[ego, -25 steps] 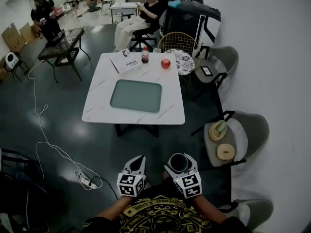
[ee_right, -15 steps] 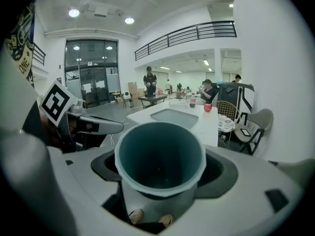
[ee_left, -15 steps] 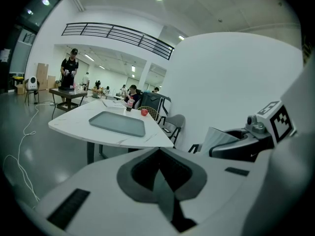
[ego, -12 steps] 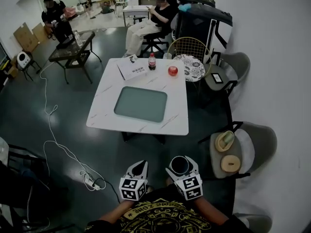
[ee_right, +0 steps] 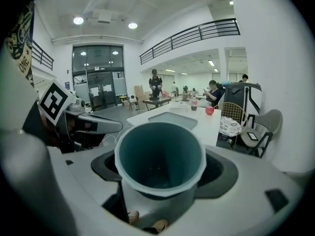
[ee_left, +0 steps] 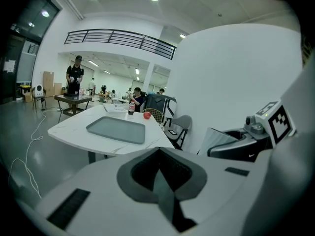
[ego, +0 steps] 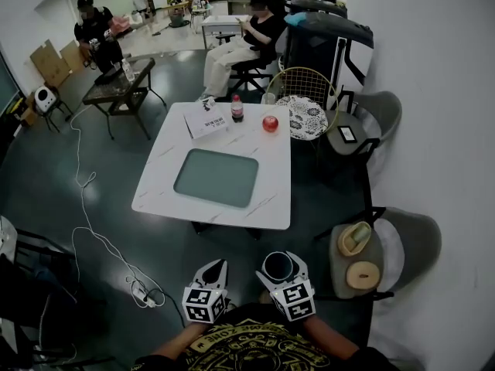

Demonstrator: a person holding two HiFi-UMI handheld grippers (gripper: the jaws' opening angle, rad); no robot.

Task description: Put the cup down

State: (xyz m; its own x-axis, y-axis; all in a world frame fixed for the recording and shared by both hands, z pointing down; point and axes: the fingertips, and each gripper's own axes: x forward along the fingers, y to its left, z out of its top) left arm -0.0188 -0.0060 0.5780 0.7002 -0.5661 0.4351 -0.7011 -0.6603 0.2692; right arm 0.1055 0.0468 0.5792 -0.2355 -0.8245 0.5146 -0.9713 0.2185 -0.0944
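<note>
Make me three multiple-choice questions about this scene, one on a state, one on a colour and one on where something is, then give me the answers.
1. How do the left gripper's jaws stand?
A. wide apart
B. together, nothing between them
C. clamped on a spoon

2. What colour is the apple on the table?
A. green
B. yellow
C. red

3. Where is the cup?
A. on the table
B. in the left gripper
C. in the right gripper

Answers:
1 B: the left gripper view shows the jaws meeting with nothing between them.
2 C: the head view shows it red, beside the bottle.
3 C: the right gripper view shows the jaws closed on the cup's sides, well short of the table.
</note>
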